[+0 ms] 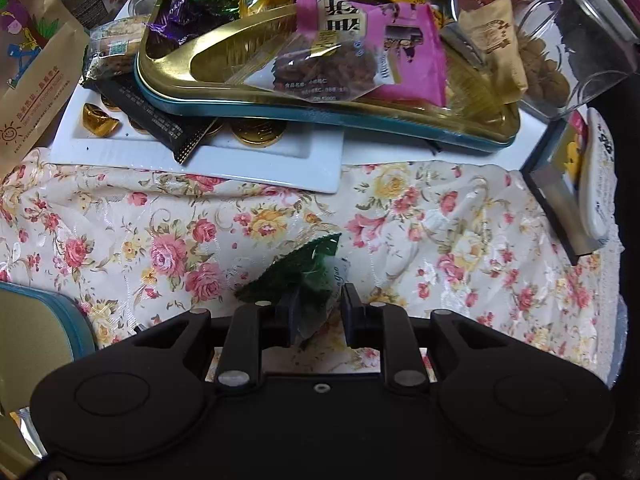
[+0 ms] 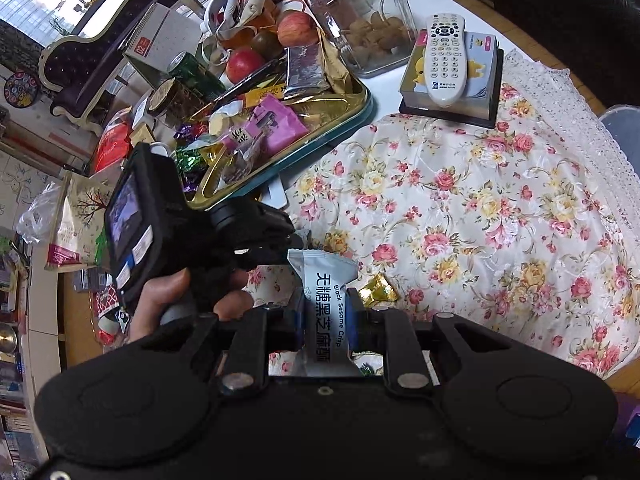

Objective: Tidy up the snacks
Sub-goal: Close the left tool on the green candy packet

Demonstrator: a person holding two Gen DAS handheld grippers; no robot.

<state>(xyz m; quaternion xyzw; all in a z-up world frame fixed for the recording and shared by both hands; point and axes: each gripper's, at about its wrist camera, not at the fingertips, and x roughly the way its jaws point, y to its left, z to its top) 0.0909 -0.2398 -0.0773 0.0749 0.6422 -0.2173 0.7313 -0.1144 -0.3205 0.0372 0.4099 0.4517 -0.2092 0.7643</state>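
My left gripper (image 1: pixel 318 304) is shut on a green foil candy (image 1: pixel 298 270), held just above the floral tablecloth (image 1: pixel 160 240). Ahead of it the gold tin tray with a teal rim (image 1: pixel 280 98) is heaped with snack packets, a pink one (image 1: pixel 404 52) on top. My right gripper (image 2: pixel 327 312) is shut on a white black-sesame-crisp packet (image 2: pixel 326 300), upright between the fingers. A small gold-wrapped candy (image 2: pixel 378 288) lies on the cloth just right of it. The left gripper and the hand holding it (image 2: pixel 176 292) show at the left of the right wrist view, near the tray (image 2: pixel 320 136).
A white rectangular plate (image 1: pixel 200 156) with gold coin chocolates sits under the tray's front. A glass jar of cookies (image 2: pixel 360 20) stands behind the tray. A remote (image 2: pixel 446 60) lies on a box at the cloth's far edge. Apples, bags and cans crowd the back left.
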